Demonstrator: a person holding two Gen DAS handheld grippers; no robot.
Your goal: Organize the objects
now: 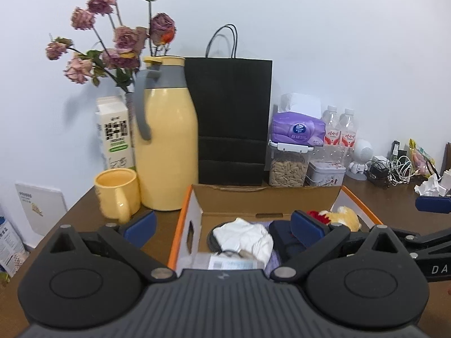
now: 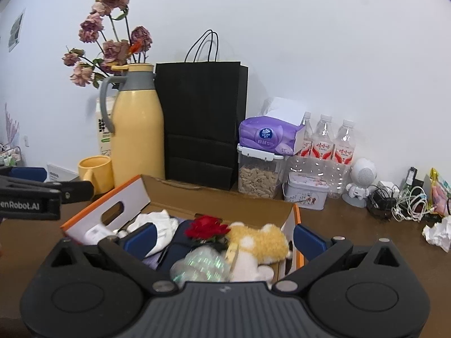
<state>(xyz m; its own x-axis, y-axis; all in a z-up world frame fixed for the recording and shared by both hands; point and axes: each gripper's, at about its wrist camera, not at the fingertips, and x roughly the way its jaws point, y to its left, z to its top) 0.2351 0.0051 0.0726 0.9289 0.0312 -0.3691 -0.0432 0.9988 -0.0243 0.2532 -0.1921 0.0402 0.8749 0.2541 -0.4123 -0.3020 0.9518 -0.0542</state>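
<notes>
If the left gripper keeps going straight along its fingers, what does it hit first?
Probably the crumpled white cloth in the open cardboard box, lying between the left gripper's open fingers; depth is uncertain.

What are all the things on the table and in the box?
flowers: several, dusty pink, back left
carton: one, white, behind flask
flask: one, yellow, left
mug: one, yellow, before flask
bag: one, black, middle
tissues: one, purple, on jar
jar: one, clear, right of bag
tin: one, pale, beside jar
bottles: three, clear, behind tin
box: one, orange-edged, front
cloth: one, white, in box
rose: one, red, in box
plush: one, yellow, in box
left gripper: open, over box
right gripper: open, over box
</notes>
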